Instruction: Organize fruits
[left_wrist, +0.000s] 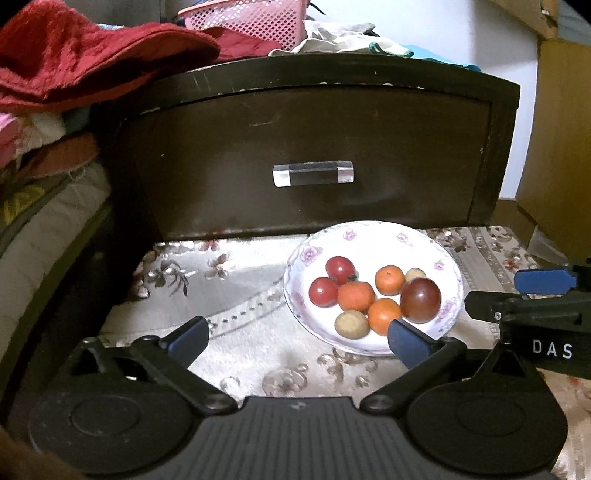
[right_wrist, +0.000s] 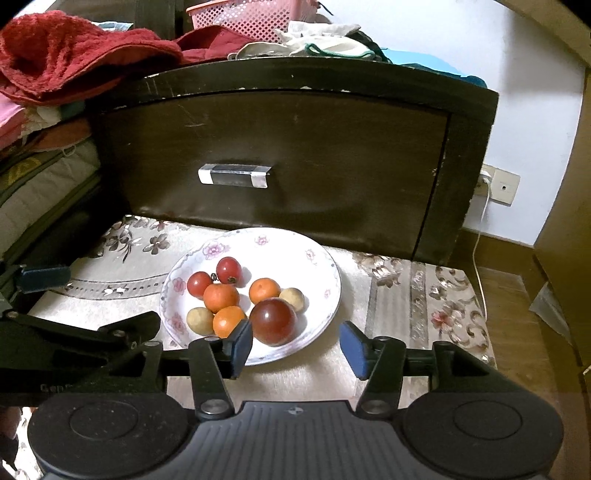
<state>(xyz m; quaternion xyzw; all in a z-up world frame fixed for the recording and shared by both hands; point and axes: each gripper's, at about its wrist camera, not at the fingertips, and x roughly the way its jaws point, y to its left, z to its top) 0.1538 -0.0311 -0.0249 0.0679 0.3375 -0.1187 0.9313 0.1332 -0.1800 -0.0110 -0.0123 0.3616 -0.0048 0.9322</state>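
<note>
A white floral plate (left_wrist: 373, 236) (right_wrist: 325, 258) sits on a patterned cloth and holds several small fruits: two red ones (left_wrist: 323, 291), three oranges (left_wrist: 356, 296), two tan ones (left_wrist: 351, 324) and a large dark red one (left_wrist: 421, 300) (right_wrist: 274, 321). My left gripper (left_wrist: 299, 338) is open and empty, just in front of the plate, with its right finger (left_wrist: 406, 341) over the near rim. My right gripper (right_wrist: 297, 345) is open and empty at the plate's near edge, right in front of the large dark red fruit.
A dark wooden drawer front with a clear handle (left_wrist: 313, 172) (right_wrist: 233, 174) stands right behind the plate. Red towels (left_wrist: 74, 59) and a pink basket (right_wrist: 255, 14) lie on top. A bed edge (left_wrist: 44, 221) is on the left; a cable (right_wrist: 480, 251) hangs at right.
</note>
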